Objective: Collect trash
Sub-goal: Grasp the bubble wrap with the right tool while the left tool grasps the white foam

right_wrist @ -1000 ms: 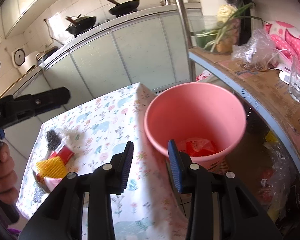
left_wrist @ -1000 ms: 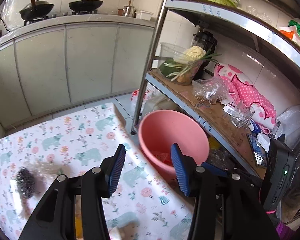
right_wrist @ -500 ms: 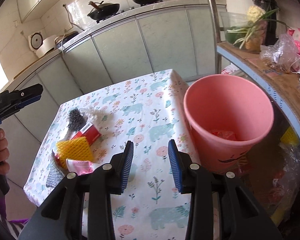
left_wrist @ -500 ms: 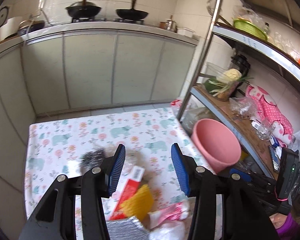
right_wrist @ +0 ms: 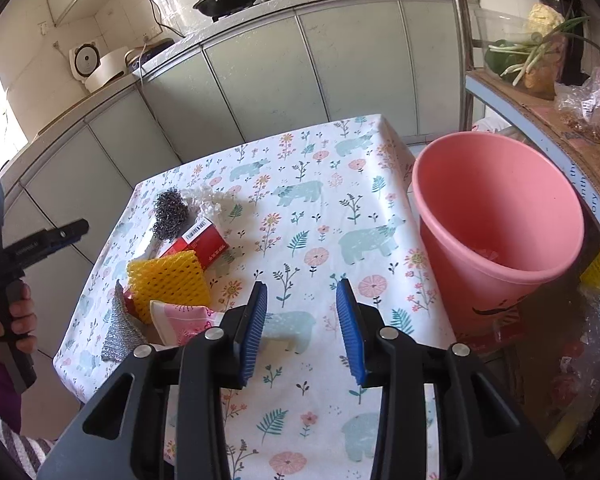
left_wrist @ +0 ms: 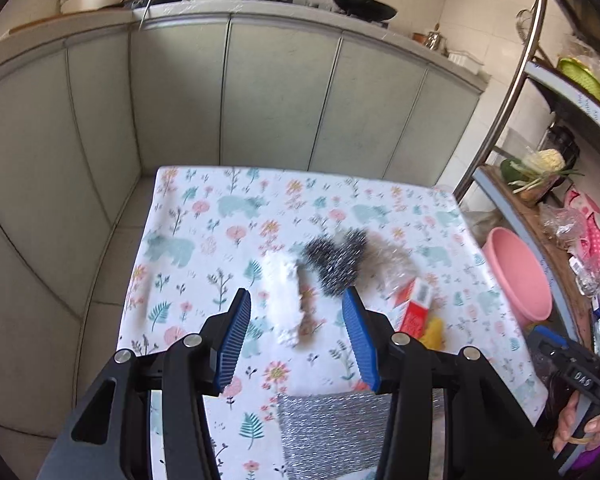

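Fingers of the left gripper (left_wrist: pixel 296 340) stand apart and empty above the worktop (left_wrist: pixel 204 240), with the white crumpled wad (left_wrist: pixel 282 296) lying between their tips, untouched. Fingers of the right gripper (right_wrist: pixel 302 326) gape empty; the trash pile (right_wrist: pixel 168 276) lies to their left, the pink bucket (right_wrist: pixel 496 232) to their right.

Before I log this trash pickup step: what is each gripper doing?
Left gripper: open, holding nothing, fingers above the table's trash.
Right gripper: open, holding nothing.
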`<act>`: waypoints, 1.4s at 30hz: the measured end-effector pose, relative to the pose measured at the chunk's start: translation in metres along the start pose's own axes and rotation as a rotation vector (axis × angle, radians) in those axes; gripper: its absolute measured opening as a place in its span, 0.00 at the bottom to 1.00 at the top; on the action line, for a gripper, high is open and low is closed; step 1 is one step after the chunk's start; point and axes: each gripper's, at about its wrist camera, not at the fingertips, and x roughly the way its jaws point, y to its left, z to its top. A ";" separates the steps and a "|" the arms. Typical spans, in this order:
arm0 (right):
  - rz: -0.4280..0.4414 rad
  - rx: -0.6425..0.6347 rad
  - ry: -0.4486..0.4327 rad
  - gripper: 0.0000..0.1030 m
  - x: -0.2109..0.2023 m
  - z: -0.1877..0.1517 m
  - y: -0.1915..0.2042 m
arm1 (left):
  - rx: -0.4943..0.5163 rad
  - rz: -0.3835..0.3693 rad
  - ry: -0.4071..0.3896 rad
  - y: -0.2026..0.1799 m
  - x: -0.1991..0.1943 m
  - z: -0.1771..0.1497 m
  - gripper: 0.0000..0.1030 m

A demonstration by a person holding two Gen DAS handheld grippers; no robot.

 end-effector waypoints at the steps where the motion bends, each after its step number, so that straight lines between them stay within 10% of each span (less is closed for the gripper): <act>1: 0.005 -0.002 0.006 0.36 0.003 0.002 0.001 | -0.001 0.006 0.015 0.002 0.007 -0.004 0.45; 24: 0.237 -0.076 0.264 0.41 0.125 0.092 0.068 | 0.060 0.026 0.140 -0.002 0.089 -0.012 0.45; 36: 0.244 -0.074 0.396 0.45 0.180 0.079 0.083 | 0.062 0.005 0.131 0.000 0.096 -0.014 0.26; 42: 0.253 -0.056 0.356 0.23 0.172 0.081 0.079 | 0.046 0.010 0.103 0.005 0.080 -0.014 0.25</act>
